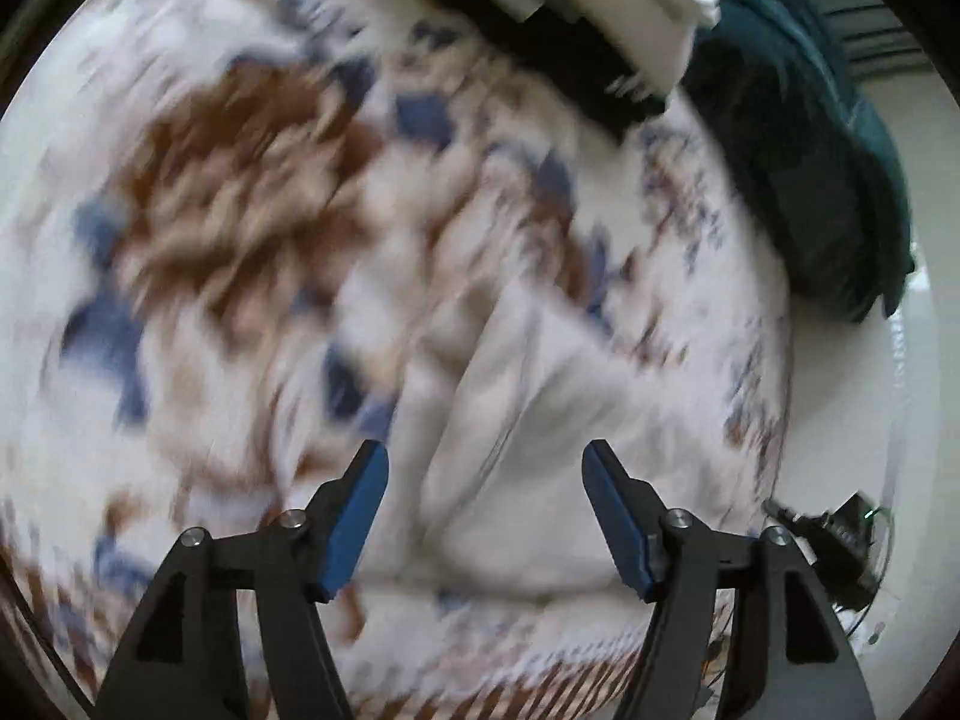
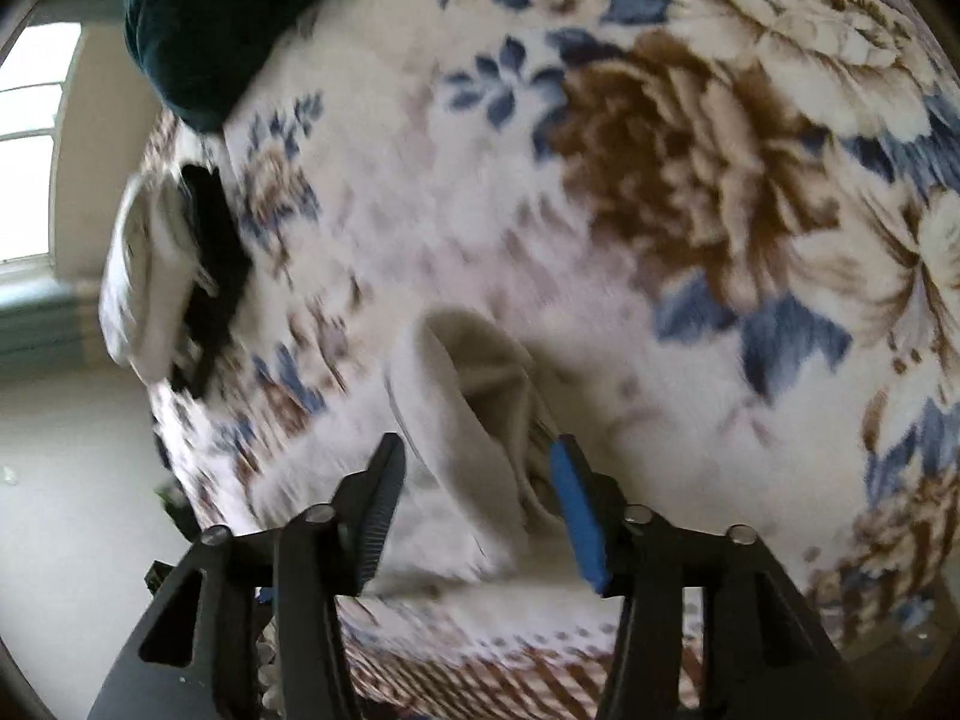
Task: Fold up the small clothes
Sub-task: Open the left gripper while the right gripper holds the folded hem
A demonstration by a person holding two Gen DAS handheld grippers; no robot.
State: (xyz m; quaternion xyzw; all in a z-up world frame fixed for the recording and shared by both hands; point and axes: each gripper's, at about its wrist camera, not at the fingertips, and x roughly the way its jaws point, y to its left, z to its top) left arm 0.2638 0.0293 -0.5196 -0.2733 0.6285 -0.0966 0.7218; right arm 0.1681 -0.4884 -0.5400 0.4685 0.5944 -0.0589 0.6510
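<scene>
Floral bedspread [image 2: 600,240] carries 1 soft, light white sock [image 2: 480,420]; both grippers, left gripper [image 1: 485,450] and right gripper [image 2: 477,444], are released; grasp its cuff at 12 o'clock.

A bed covered by a white blanket [image 2: 690,192] printed with brown and blue flowers carries everything. An off-white garment [image 2: 480,420] lies crumpled on it near the front edge. Toward the far edge sits a small pile of white and black clothes [image 2: 174,276], with a dark green cloth [image 2: 204,30] just beyond it.
</scene>
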